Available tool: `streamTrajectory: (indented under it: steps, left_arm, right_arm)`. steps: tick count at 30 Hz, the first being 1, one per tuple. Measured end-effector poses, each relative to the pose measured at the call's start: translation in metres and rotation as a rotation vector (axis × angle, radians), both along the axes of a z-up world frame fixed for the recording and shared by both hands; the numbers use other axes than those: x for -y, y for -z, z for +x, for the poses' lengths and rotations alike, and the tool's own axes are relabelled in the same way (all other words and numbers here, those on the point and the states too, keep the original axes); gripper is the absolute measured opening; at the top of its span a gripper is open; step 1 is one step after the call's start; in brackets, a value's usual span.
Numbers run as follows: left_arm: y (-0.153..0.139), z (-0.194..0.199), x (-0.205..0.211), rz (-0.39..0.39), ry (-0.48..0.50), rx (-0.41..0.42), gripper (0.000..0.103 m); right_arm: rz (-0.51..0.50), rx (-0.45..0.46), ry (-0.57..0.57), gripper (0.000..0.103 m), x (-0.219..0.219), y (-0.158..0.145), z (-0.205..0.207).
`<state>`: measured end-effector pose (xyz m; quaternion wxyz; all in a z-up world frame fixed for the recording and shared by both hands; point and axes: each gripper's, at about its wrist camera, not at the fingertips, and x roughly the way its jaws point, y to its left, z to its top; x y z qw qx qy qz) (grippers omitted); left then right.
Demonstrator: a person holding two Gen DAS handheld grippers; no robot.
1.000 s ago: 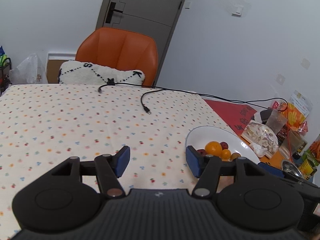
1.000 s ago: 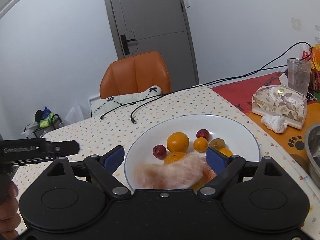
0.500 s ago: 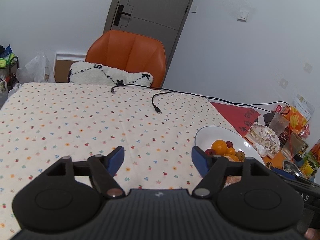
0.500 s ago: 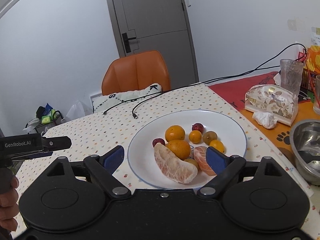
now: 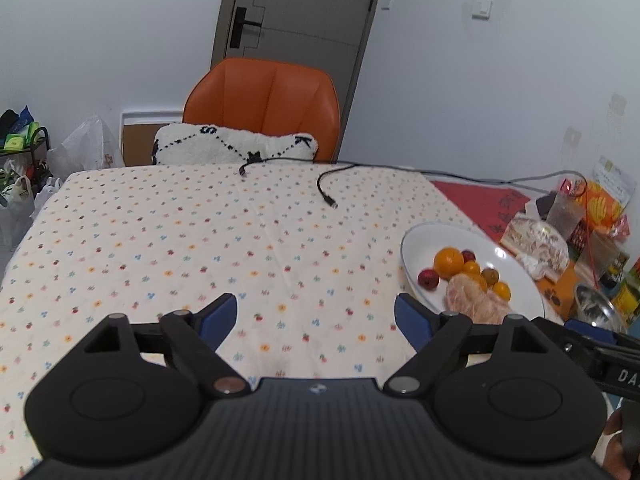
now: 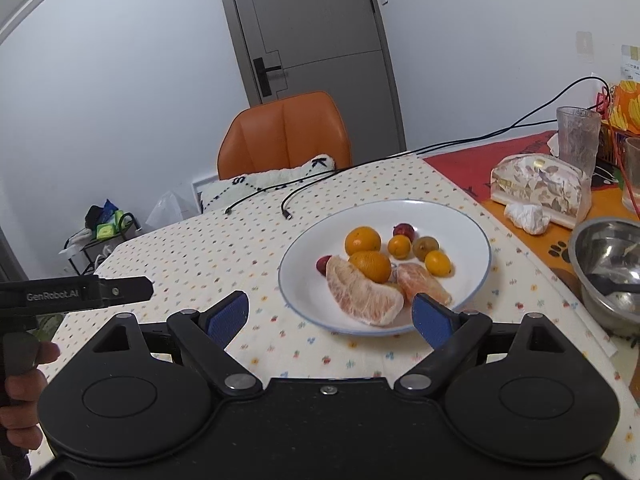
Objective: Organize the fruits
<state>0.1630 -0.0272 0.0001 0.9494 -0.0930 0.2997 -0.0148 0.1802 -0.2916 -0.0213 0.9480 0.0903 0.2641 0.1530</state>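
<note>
A white plate (image 6: 460,224) (image 5: 424,240) on the dotted tablecloth holds two peeled pomelo segments (image 6: 360,294) (image 5: 474,304), two oranges (image 6: 363,240), small kumquats (image 6: 438,262), a brownish fruit (image 6: 425,246) and dark red fruits (image 6: 403,230) (image 5: 428,278). My right gripper (image 6: 332,318) stands open and empty just in front of the plate's near rim. My left gripper (image 5: 316,316) is open and empty over bare cloth, left of the plate. The left tool's body (image 6: 80,292) and a hand (image 6: 20,392) show at the right wrist view's left edge.
A steel bowl (image 6: 608,268), a floral tissue box (image 6: 540,188), a crumpled tissue (image 6: 526,218) and a glass (image 6: 578,136) stand right of the plate. Black cables (image 5: 328,196) lie at the table's far side. An orange chair (image 5: 264,108) with a white cushion (image 5: 236,148) stands behind.
Both grippers have pulled back and up from the plate. The pomelo segment that was blurred between the right fingers one second ago now lies still on the plate. The left gripper has opened wider.
</note>
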Motion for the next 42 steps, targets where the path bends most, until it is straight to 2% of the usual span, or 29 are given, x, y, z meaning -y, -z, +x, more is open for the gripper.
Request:
streamTrajectory:
  steps: [8, 12, 25, 42]
  left_arm:
    - [-0.002, -0.017, 0.007, 0.039, 0.017, -0.001, 0.085]
    - [-0.004, -0.024, 0.009, 0.042, 0.020, -0.008, 0.092]
    - [-0.015, -0.046, 0.020, 0.083, 0.087, -0.052, 0.094]
    - [-0.035, -0.087, 0.013, 0.126, 0.067, -0.037, 0.095]
  right_arm:
    - [0.026, -0.005, -0.027, 0.096, 0.005, -0.007, -0.020]
    - [0.035, -0.003, -0.041, 0.103, 0.008, -0.011, -0.031]
    - [0.049, -0.003, -0.064, 0.103, 0.021, -0.027, -0.064]
    - [0.020, 0.024, -0.133, 0.103, 0.012, -0.055, -0.097]
